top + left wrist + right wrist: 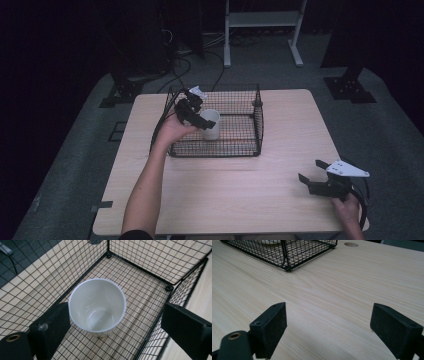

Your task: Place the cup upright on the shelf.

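Observation:
A white cup (211, 124) (97, 306) stands upright and empty on the floor of a black wire basket (240, 145) (140, 267). My left gripper (204, 121) (116, 315) hangs over the basket's left side, pointing down at the cup. It is open: one jaw is close beside the cup's rim and the other is well clear, over the basket's wall. My right gripper (310, 170) (329, 308) is open over bare wood near the table's front right corner, with nothing between its jaws. It points towards the basket (294, 252).
The light wooden table (225, 190) has a round hole (351, 244) beyond the basket. On the floor behind stand a white frame (262, 20), loose cables (185, 65) and dark stand bases (350, 87).

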`<state>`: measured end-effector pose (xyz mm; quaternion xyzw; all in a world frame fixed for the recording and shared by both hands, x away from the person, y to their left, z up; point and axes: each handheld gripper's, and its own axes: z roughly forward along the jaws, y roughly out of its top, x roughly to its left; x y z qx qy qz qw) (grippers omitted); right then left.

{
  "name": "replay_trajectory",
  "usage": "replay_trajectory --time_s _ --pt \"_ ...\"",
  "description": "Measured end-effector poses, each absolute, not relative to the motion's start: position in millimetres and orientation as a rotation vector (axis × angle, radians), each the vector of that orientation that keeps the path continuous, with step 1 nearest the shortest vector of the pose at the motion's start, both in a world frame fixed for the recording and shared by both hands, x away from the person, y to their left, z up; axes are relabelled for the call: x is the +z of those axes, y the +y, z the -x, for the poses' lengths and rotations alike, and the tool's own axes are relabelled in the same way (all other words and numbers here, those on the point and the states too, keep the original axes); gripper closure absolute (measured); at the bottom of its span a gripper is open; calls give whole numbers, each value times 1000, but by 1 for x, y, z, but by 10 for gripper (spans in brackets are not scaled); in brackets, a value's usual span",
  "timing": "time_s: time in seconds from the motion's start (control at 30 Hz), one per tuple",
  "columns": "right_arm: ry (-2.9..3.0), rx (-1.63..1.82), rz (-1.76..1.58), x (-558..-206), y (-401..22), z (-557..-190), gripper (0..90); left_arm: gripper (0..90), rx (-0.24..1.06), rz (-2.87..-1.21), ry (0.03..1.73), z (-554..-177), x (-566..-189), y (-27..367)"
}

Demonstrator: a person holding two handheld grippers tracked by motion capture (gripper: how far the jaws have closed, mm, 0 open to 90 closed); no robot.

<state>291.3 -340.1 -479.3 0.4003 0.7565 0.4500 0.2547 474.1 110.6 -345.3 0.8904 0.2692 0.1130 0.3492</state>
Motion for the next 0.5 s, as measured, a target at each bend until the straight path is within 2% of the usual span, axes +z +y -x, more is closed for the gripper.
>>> replay_trajectory --time_s 0.5 --pt "2056 1220 -1085 -479 -340 -291 131 81 299 -2256 682 -449 -347 121"
